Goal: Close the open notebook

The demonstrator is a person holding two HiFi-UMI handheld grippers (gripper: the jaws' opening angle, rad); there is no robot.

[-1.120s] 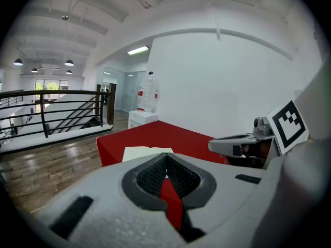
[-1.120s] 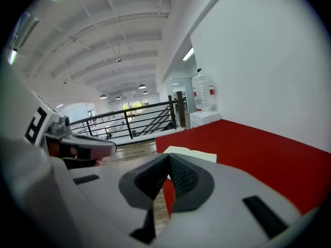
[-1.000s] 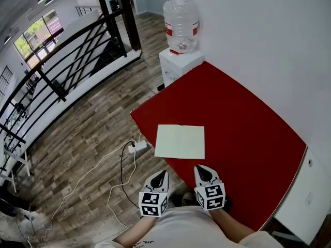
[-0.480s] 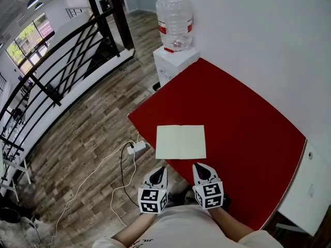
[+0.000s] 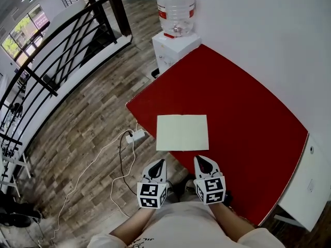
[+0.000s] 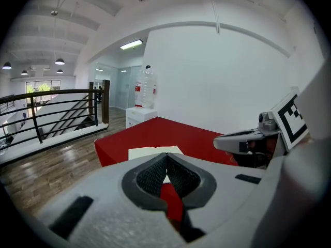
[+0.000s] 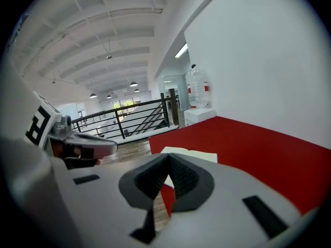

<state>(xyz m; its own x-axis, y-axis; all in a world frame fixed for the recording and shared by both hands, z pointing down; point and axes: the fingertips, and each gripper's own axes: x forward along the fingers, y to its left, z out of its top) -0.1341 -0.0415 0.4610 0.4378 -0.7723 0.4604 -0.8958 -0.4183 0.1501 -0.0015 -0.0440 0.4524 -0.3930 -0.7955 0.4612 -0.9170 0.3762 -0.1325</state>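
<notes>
Zero progress on the actual closing as far as I can see. The notebook lies flat and wide open on the red desk, blank cream pages up. It sits close to the desk's near-left edge, and the centre fold runs roughly away from me. Nothing is on it and nothing is touching it.

Both grippers hang just short of the notebook's near edge, side by side with a gap between them. The left gripper has its jaws pressed together with nothing between them. In the left gripper view the pads meet at the tip and the notebook is a little way beyond them. It looks to be about over the desk's edge, maybe partly over the wood floor. The right gripper reads the same to me, with jaws together and empty, its tip over the red surface near the notebook's right half.

So I'd call this the approach stage and the whole job is left. One gripper has to get to an outer page edge, lift that half and fold it over the fold onto the other half. The pages lie very flat, so I reckon getting under the edge is the fiddly bit. The book may also slide on the smooth top, so the other gripper could press down on the opposite half.

The water dispenser at the far corner and the power strip on the floor are well out of the way.
</notes>
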